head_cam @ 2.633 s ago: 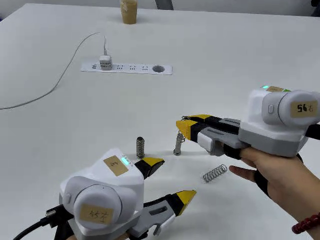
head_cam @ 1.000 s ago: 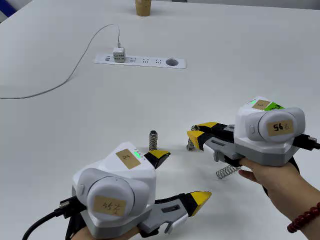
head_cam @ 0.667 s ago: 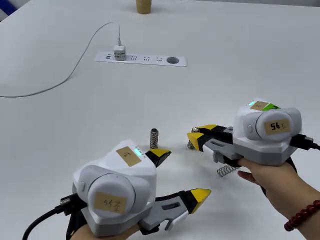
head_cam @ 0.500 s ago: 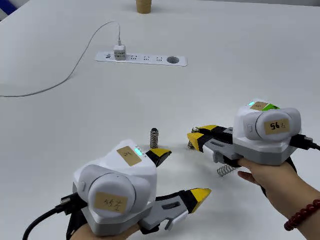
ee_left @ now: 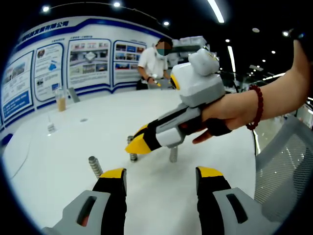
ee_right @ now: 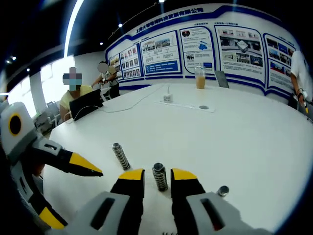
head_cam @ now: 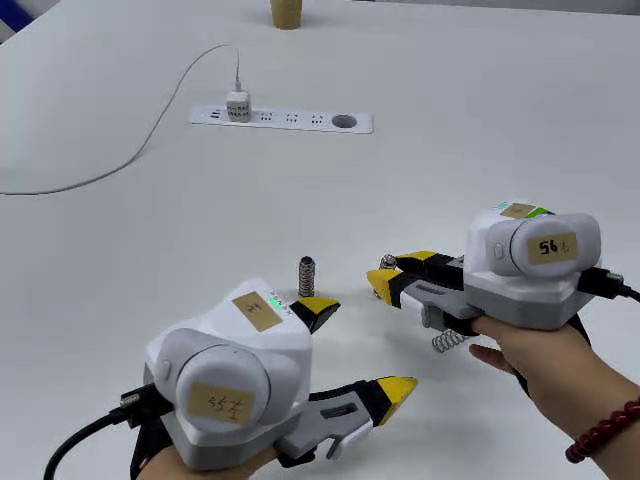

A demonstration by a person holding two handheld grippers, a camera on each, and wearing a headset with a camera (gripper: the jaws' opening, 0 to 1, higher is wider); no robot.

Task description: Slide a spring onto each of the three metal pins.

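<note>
While my right tool (ee_right: pixel 158 174) stands with its jaws only narrowly parted either side of a spring (ee_right: pixel 160 180) already seated upright, I judge it is not pinching the coil, and it carries nothing. My left tool (ee_left: pixel 161 172) hangs low over the bench (head_cam: pixel 450 150), jaws wide and empty, with another sprung pin (head_cam: pixel 307 273) just beyond its tip. The bare pin (ee_right: pixel 223 190) stands just beside my right jaw, and the loose spring (head_cam: pixel 447 340) meant for it lies flat under my right hand. Backing out crooked could catch a coil and drag that spring up or tip what it sits on. A sideways swing could knock the bare pin over. My hand or the tool's body could also nudge the loose spring and send it rolling.
</note>
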